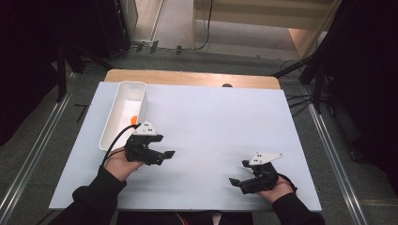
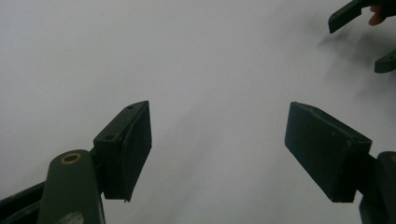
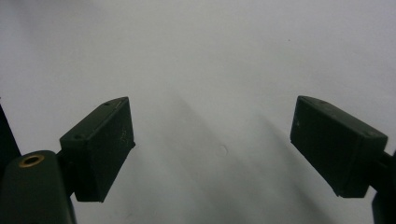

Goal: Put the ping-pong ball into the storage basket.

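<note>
Both jaws wide apart, nothing between them. Left gripper low over the white sheet on the table, just beside the long white plastic bin; right gripper well apart, near the front edge. Small orange object lying inside the bin, near its right wall. Likely next: swing left gripper over the rim, descend vertically, close gently on the orange piece. Bin and orange piece clear from high view; left gripper view adds right gripper's jaw tips at top right.
</note>
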Motion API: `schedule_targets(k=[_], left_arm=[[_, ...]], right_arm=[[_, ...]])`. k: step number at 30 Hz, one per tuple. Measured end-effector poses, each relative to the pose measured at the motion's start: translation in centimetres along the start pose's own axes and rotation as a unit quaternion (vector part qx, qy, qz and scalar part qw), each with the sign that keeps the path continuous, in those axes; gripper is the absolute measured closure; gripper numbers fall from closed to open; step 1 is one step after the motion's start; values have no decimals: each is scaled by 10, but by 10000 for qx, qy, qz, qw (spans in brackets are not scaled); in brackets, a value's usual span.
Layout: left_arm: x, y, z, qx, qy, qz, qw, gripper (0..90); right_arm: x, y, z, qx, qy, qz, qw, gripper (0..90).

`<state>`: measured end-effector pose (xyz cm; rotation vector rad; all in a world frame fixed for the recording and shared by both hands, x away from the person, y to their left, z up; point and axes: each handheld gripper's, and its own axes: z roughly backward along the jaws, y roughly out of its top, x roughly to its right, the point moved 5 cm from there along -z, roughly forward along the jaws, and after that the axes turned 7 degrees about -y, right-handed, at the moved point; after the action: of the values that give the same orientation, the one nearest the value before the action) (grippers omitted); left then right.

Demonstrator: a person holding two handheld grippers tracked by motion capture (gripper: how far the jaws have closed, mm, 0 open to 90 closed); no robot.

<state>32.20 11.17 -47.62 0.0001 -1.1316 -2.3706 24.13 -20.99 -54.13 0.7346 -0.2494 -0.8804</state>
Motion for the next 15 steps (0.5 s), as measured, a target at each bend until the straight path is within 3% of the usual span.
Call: schedule_targets(k=[15], left_arm=[[6, -15, 2, -168, -220, -254, 9993, 235]], right_arm=[[0, 0, 0, -2, 6, 13, 10000, 123]])
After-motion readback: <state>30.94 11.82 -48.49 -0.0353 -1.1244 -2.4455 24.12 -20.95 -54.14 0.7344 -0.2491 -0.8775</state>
